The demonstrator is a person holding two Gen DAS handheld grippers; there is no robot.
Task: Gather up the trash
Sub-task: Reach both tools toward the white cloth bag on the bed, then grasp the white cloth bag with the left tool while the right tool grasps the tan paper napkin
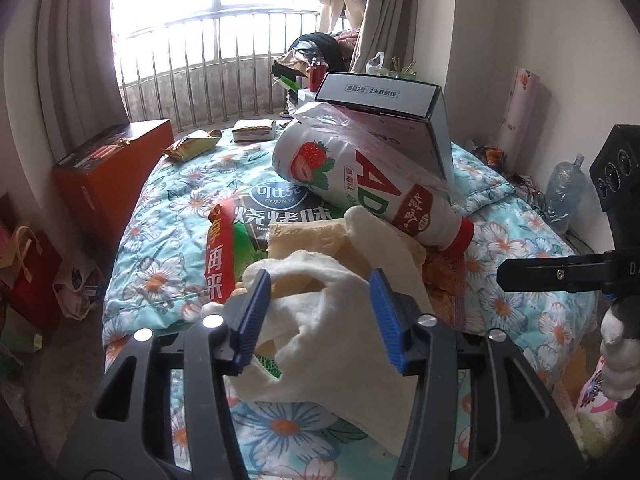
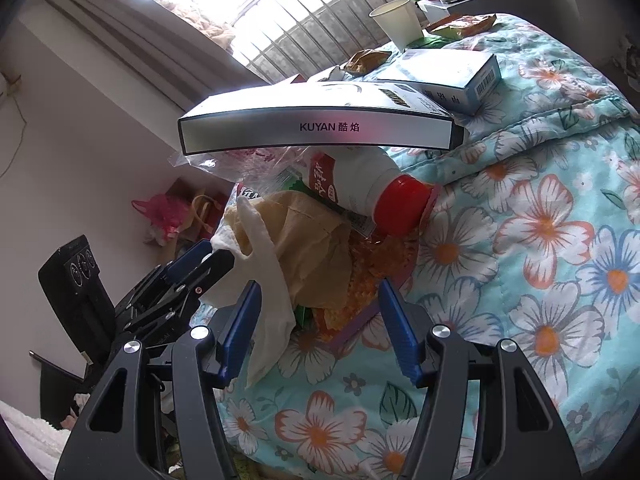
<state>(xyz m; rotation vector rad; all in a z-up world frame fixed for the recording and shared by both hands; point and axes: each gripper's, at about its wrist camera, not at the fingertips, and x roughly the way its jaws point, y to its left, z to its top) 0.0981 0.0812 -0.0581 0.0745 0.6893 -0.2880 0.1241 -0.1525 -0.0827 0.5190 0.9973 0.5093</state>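
Only rightward: paper cup [image 2: 400, 22]

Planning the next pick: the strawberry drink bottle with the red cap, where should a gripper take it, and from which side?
Grip the bottle at the narrow white neck just behind the red cap, probably coming from the cap end. That end sticks out bare over the floral quilt, while the wide body lies under a plastic bag and the grey box, with tissue piled against it.
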